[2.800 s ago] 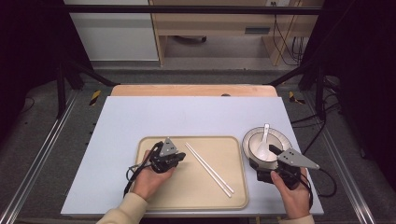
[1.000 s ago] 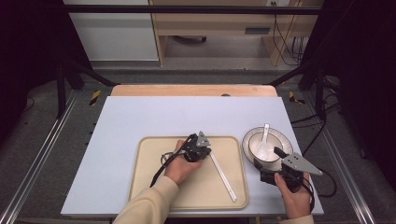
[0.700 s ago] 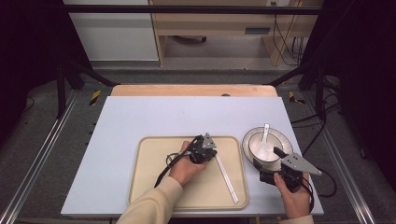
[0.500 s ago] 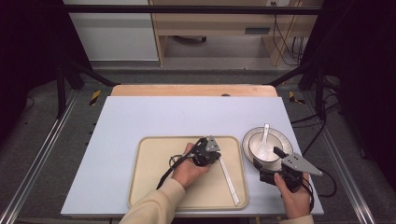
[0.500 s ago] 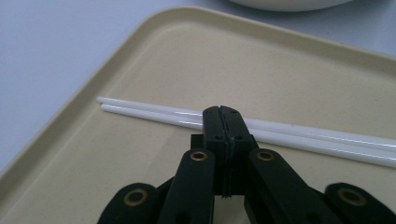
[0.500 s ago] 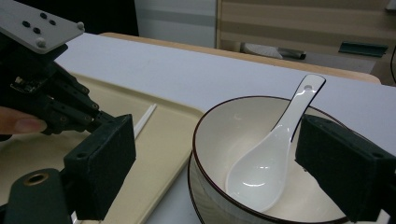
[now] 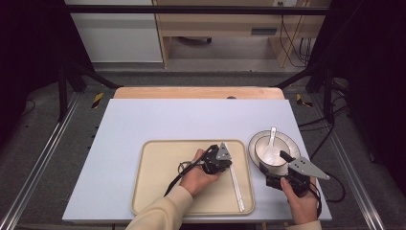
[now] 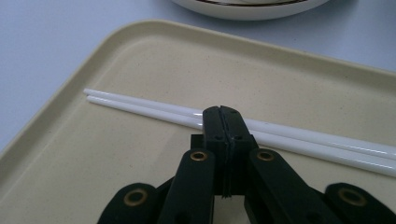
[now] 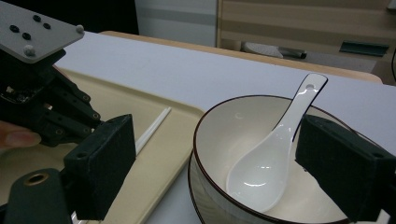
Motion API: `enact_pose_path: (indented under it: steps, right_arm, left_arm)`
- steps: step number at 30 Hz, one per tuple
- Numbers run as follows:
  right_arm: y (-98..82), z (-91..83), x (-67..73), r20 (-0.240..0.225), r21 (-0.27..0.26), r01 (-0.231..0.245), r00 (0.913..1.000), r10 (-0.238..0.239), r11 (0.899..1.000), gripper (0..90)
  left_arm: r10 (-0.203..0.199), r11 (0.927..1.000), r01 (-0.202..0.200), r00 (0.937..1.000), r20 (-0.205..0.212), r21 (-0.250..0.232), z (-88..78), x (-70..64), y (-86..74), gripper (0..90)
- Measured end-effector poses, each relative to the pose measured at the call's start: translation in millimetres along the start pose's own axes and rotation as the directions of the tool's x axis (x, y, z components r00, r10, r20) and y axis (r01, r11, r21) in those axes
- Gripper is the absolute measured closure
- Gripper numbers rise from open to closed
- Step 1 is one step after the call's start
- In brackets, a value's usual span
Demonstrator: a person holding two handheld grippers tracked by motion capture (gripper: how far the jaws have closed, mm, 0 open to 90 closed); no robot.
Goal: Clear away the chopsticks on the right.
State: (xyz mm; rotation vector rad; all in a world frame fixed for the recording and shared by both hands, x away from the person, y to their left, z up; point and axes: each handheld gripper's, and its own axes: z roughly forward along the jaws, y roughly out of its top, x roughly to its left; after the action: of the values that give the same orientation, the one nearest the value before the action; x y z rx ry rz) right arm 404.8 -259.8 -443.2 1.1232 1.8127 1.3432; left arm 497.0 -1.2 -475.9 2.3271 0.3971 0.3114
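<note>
Now | left gripper (image 8: 222,114) pinched empty, nudging chopsticks (image 8: 140,106) along tray (image 7: 158,191) | right gripper (image 9: 233,172) wide, straddling bowl (image 9: 224,126) beside tray, ready to grip.

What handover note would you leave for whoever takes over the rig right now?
Left gripper: jaws shut with nothing between them, tip against the pair of white plastic chopsticks lying side by side on the beige rectangular tray.
Right gripper: open, at the white brown-rimmed ceramic bowl, which holds the white ceramic soup spoon.
Done: nothing lifted.
Left: chopsticks ungripped, spoon untouched.
</note>
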Motion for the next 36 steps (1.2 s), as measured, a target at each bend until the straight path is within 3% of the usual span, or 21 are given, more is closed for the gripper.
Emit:
enact_pose_path:
  steps: [8,13,19,36]
  right_arm:
    - [-0.2,-0.2,-0.9,0.003,-0.001,0.001,1.0,-0.001,1.0,12.0]
    - [-0.1,0.0,-0.6,0.001,0.001,0.0,1.0,0.0,1.0,12.0]
    - [0.0,0.5,-0.3,0.001,0.003,0.004,1.0,-0.004,1.0,12.0]
    - [0.2,1.3,1.2,-0.006,0.005,0.008,1.0,-0.008,1.0,12.0]
  left_arm:
    - [0.006,0.9999,-0.006,0.9999,0.008,-0.014,3.0,-4.7,2.3,89.5]
    - [0.014,0.9997,-0.014,0.9994,0.032,0.02,-4.3,-11.9,1.0,89.6]
    - [0.005,0.9997,-0.007,0.9981,0.061,0.022,-7.5,-20.9,0.0,89.6]
    - [0.023,0.9997,-0.023,0.9964,0.082,0.003,1.6,-22.4,6.9,89.5]
